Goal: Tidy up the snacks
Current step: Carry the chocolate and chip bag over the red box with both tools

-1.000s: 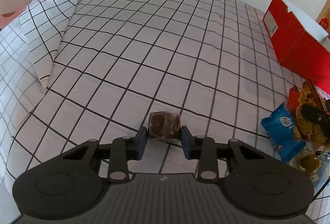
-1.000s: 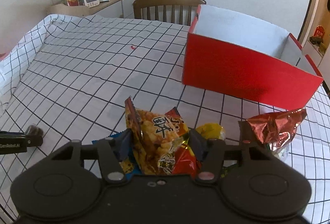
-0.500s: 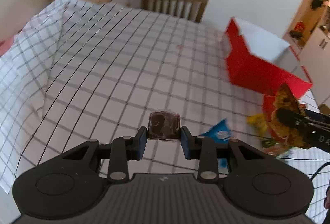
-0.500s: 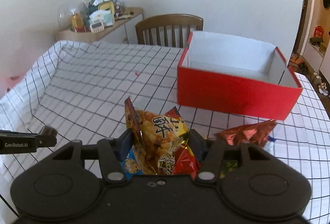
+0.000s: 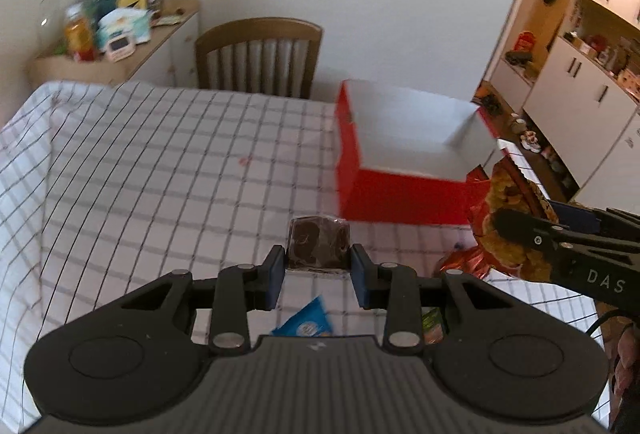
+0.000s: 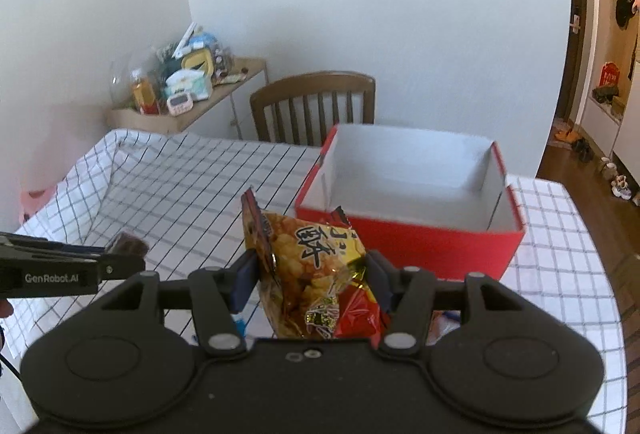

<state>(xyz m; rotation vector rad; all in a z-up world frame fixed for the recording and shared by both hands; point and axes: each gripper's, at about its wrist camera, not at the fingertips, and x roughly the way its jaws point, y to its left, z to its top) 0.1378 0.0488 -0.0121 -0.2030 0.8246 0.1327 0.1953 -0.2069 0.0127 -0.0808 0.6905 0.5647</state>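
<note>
My left gripper (image 5: 319, 266) is shut on a small dark brown wrapped snack (image 5: 319, 242) and holds it above the checked tablecloth, left of the open red box (image 5: 404, 194). My right gripper (image 6: 312, 274) is shut on a yellow and red snack bag (image 6: 316, 274) held in the air just before the red box (image 6: 408, 242), whose white inside shows nothing in it. The left gripper with the brown snack (image 6: 128, 246) shows at the left of the right wrist view. The right gripper and its bag (image 5: 508, 218) show at the right of the left wrist view.
A blue packet (image 5: 306, 326), a green packet (image 5: 432, 326) and a red foil bag (image 5: 460, 262) lie on the tablecloth (image 5: 140, 174) below the grippers. A wooden chair (image 6: 316, 106) stands behind the table. A cluttered sideboard (image 6: 180, 98) is at the far left.
Both grippers have risen with their snacks and moved toward the red box. The view now looks down into the box from higher up.
</note>
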